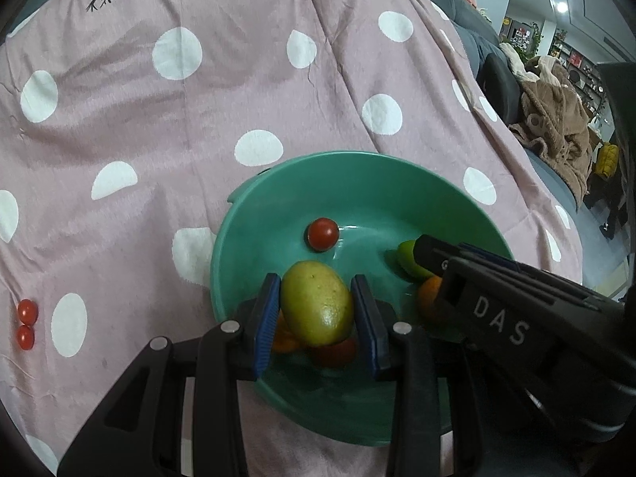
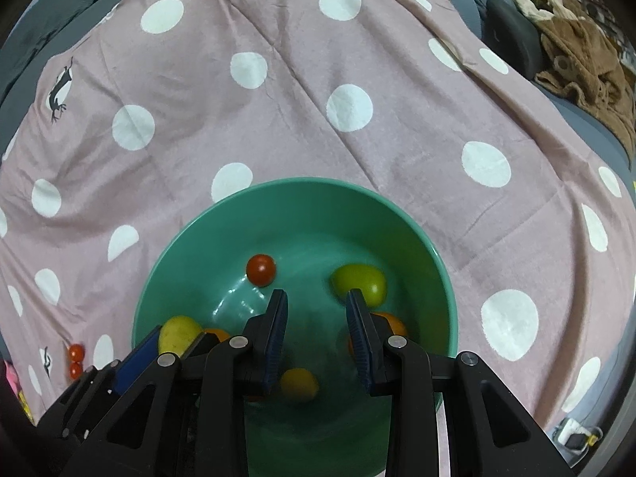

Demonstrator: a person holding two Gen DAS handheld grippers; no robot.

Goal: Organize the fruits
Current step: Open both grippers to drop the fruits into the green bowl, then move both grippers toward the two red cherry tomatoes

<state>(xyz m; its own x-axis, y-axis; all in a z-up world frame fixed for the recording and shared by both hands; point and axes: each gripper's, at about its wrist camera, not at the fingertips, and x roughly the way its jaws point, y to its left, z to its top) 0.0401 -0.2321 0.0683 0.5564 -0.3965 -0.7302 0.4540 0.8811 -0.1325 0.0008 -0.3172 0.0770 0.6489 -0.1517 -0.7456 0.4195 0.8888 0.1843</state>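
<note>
- Over the green bowl point(image 1: 238, 238), both tools at once, on a pink spotted cloth point(image 1: 198, 119).
- Left hand-held gripper point(image 1: 318, 310): blue pads either side of a yellow-green mango point(image 1: 318, 306), set narrow around it; pads look touching or just shy of the skin, cannot tell for sure if the squeeze is on.
- Mango's long axis running away from the left hand-held gripper and a little leftward, roughly in line with the fingers, so the pads bear on its long flanks.
- Beneath the mango: an orange fruit point(image 1: 284, 342) and a red one point(image 1: 334, 351), touching or nearly so.
- Right hand-held gripper point(image 2: 318, 342): spread wide, nothing between the pads, hovering above the bowl's middle.
- Ahead of the right one, just past its right fingertip: a green fruit point(image 2: 359, 282); an orange point(image 2: 391, 324) tucked behind that same finger; a yellow fruit point(image 2: 299, 384) low in the gap between the fingers.
- One cherry tomato point(image 1: 322, 233) alone toward the bowl's far side.
- Two more tomatoes point(image 1: 26, 322) out on the cloth, well off to the left, toward its left edge, outside the bowl.
- Judged: left hand nearer those strays by a good margin; mango first to be let go or lifted, then a swing left.
- Risk, judged: smooth mango slipping endwise out of the pads.
</note>
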